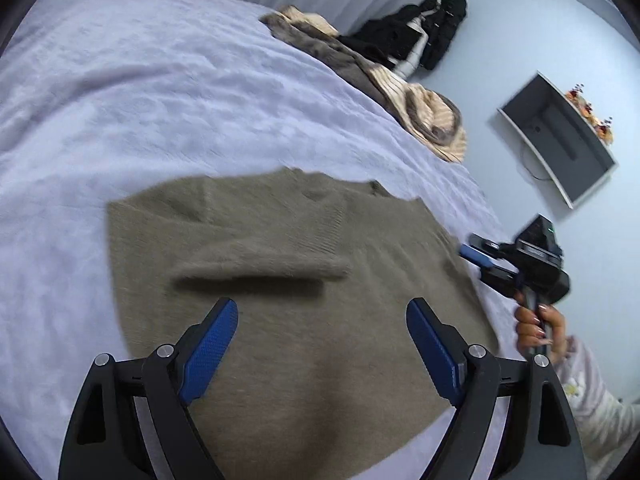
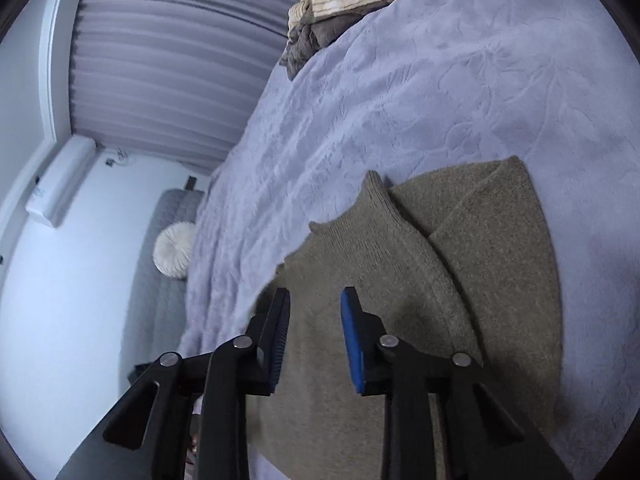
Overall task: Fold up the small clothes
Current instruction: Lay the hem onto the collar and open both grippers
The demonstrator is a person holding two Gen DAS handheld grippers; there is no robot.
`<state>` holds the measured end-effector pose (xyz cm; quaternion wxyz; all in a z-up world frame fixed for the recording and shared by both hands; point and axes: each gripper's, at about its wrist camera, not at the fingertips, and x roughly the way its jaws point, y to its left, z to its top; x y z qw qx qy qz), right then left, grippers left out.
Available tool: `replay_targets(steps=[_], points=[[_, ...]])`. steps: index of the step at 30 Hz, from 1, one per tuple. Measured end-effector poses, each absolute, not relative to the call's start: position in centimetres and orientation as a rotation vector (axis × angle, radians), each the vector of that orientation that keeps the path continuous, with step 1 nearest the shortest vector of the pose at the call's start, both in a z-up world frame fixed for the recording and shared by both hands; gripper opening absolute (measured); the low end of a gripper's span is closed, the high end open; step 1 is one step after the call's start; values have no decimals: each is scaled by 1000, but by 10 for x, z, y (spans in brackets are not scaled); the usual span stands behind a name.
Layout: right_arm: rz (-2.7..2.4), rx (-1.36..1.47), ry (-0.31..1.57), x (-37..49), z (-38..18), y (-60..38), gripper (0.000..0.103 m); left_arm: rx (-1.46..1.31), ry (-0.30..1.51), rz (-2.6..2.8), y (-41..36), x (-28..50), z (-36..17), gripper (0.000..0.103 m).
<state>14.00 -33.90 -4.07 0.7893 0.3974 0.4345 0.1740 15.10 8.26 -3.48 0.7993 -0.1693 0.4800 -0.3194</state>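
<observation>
While spread flat on the lilac bedspread (image 1: pixel 120 92), the olive-brown knitted sweater (image 1: pixel 280 248) is seen with one sleeve folded across its body. Above its lower part the left gripper (image 1: pixel 322 320) is held, jaws spread wide, nothing grasped. The right gripper (image 2: pixel 315 300) is positioned over the sweater's edge, jaws parted, nothing caught between them. A striped tan-and-brown garment (image 1: pixel 424 108) is noted well apart at the far bed edge, dark clothing (image 1: pixel 416 28) beyond it.

Black gripper frames with silver screws, blue textured jaws; bare hand (image 1: pixel 538 330), long polished nails, pale sleeve (image 1: pixel 588 384).
</observation>
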Motion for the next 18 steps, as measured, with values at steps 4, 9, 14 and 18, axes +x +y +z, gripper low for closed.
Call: replay_targets(steps=[4, 9, 14, 18], points=[[351, 771, 993, 155, -50, -318, 27, -251, 1079, -665, 45, 158, -53, 86], [238, 694, 994, 172, -54, -321, 23, -244, 977, -396, 57, 198, -56, 86], [136, 766, 952, 177, -56, -355, 23, -283, 960, -92, 110, 229, -58, 86], [117, 779, 922, 158, -47, -373, 29, -328, 1015, -138, 137, 209, -57, 86]])
